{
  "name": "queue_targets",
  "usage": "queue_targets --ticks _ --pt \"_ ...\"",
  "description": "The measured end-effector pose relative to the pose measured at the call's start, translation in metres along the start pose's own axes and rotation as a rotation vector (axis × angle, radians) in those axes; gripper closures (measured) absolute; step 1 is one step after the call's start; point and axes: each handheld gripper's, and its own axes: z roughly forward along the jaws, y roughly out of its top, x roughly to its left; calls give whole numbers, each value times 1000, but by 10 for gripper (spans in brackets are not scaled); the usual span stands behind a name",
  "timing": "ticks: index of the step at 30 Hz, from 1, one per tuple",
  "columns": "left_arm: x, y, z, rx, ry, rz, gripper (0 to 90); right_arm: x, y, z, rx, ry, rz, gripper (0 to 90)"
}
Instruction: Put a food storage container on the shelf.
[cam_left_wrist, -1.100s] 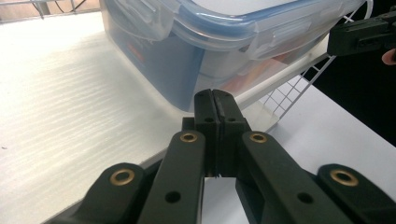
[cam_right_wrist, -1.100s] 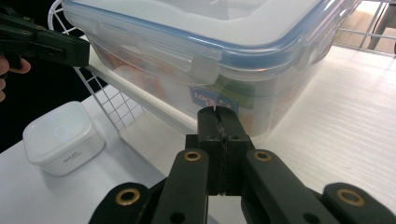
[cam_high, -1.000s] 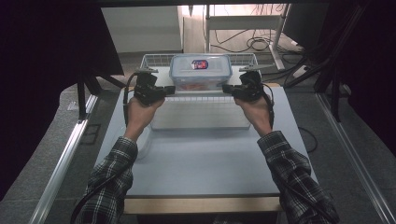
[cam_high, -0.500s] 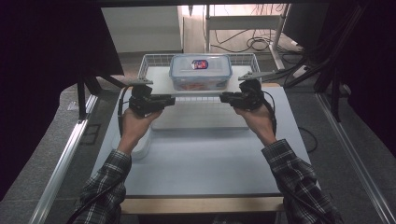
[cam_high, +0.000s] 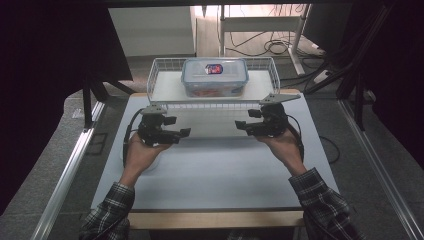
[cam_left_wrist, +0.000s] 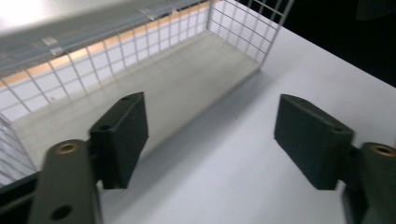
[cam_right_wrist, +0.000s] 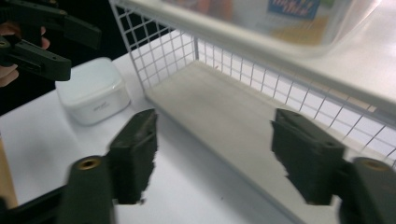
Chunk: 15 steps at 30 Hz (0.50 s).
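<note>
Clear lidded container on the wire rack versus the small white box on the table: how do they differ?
The clear plastic container with blue-edged lid sits on the white wire rack, see-through and labelled in red and blue. The small white lidded box is opaque, plain white, looks smaller and rests on the table. Both are rounded rectangles, lids on.
</note>
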Motion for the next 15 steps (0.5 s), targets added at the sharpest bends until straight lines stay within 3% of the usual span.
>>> queue_targets --ticks 8,15 --pt "-10 -27 3 -7 -40 -36 107 5 -25 -4 14 -37 -13 152" --pt "-15 -48 3 24 1 -1 75 8 -44 -10 10 -44 3 106"
